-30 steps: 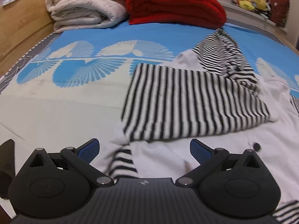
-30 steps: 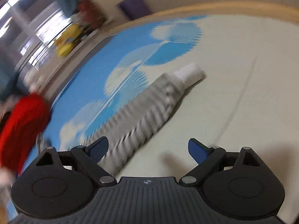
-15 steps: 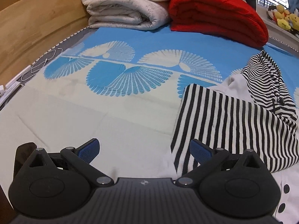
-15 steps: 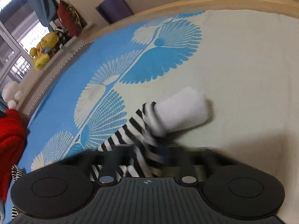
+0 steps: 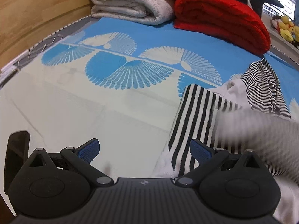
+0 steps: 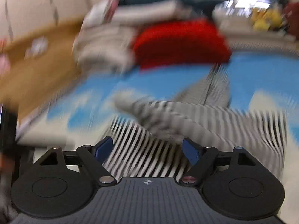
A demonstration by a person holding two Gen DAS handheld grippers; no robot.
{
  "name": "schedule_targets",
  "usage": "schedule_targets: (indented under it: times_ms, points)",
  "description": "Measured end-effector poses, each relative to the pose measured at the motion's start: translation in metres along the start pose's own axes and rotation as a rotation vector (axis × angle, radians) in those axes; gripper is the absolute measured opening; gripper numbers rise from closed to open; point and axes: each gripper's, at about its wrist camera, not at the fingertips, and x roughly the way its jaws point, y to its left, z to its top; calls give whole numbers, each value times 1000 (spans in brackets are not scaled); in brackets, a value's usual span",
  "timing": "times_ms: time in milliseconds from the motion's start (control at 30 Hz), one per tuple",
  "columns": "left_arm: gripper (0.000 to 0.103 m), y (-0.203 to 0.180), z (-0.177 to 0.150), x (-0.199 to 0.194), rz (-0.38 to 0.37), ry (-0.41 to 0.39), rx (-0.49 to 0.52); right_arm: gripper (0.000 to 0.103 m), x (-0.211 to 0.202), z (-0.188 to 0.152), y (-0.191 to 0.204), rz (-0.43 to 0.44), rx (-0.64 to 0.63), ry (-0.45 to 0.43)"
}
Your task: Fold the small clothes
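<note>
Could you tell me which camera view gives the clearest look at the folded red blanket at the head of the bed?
The left wrist view: the folded red blanket appears sharp there, its layered folds distinct, beside the folded cream blanket. The right wrist view shows it only as a motion-blurred red mass.

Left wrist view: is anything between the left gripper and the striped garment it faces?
Nothing visible. The left gripper is open over bare bedsheet, and the black-and-white striped garment lies right beside its right-hand finger. A blurred striped piece crosses farther right.
</note>
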Motion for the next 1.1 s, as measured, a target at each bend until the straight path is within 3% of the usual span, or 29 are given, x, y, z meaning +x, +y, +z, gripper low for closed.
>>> schedule_targets:
  times_ms: [67, 100, 200, 333, 367, 467, 500, 667, 833, 867, 900, 967, 1000, 1100]
  points:
    - [103, 5, 0, 1, -23, 13, -27, 82, -2, -24, 3, 17, -43, 136]
    - [103, 7, 0, 0, -36, 19, -40, 83, -9, -31, 1, 2, -48, 163]
    - [103, 4, -2, 0, -68, 35, -52, 89, -41, -43, -33, -123, 18, 108]
    - [103, -13, -10, 0, -74, 48, -8, 87, -57, -45, -99, -327, 180, -12]
    - [103, -17, -12, 0, -72, 47, 4, 79, -57, -44, -111, -352, 213, -40]
    - [103, -22, -14, 1, -75, 40, 14, 35, -43, -32, -144, -404, 217, -60]
    - [103, -23, -14, 1, -74, 38, 16, 32, -36, -27, -154, -414, 217, -60]
    - [103, -26, -12, 9, -67, 53, 28, 31, 6, -3, -191, -387, 289, -72]
    - [103, -27, -11, 18, -88, 86, 29, 31, 60, 13, -186, -290, 202, -73]
    - [103, -28, -12, 19, -90, 90, 33, 30, 67, 14, -185, -304, 170, -75]
    - [103, -29, -12, 20, -90, 94, 38, 21, 74, 14, -184, -351, 137, -65]
    - [103, -30, -13, 20, -88, 97, 40, 6, 92, 7, -196, -540, 107, 5]
    - [103, -29, -13, 21, -88, 97, 40, 6, 96, 0, -212, -621, 154, 36]
    - [103, -28, -13, 21, -83, 93, 40, 7, 85, -1, -229, -610, 199, 9]
